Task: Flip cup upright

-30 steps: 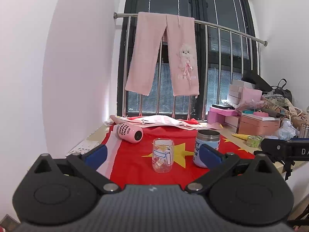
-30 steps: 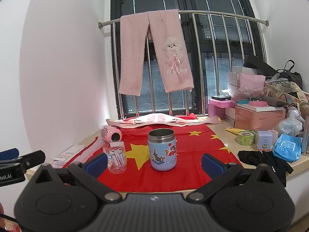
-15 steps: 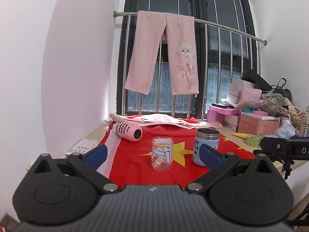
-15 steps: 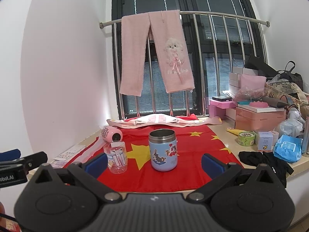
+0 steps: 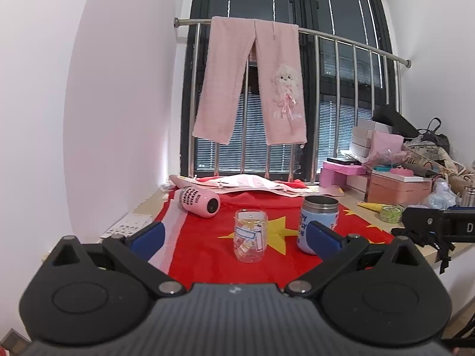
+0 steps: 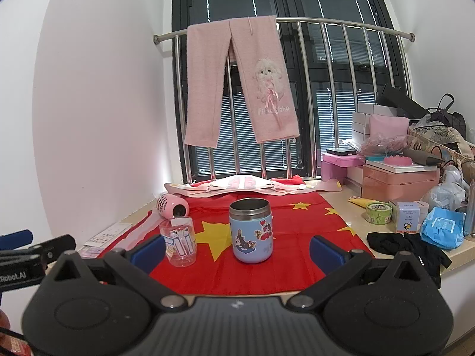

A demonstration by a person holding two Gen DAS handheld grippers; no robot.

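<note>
A pink cup (image 5: 199, 201) lies on its side at the back left of a red cloth (image 5: 225, 255), its dark end toward me; it also shows in the right wrist view (image 6: 172, 205). A clear glass cup (image 5: 250, 235) (image 6: 178, 243) stands on the cloth, which way up I cannot tell. A blue cup with a steel rim (image 5: 319, 222) (image 6: 251, 230) stands upright. My left gripper (image 5: 236, 237) is open and empty, short of the glass. My right gripper (image 6: 237, 250) is open and empty, short of the blue cup.
Pink trousers (image 6: 237, 80) hang on a steel rail before the window. Folded cloth (image 6: 237, 185) lies behind the cups. Pink boxes (image 6: 397, 178), a tape roll (image 6: 378, 212), a blue packet (image 6: 442, 227) and black fabric (image 6: 406, 246) crowd the right side. A white wall stands at left.
Both views have shifted slightly: the cups sit a little lower in the left wrist view and the railing a little lower in the right. The cups have not moved.
</note>
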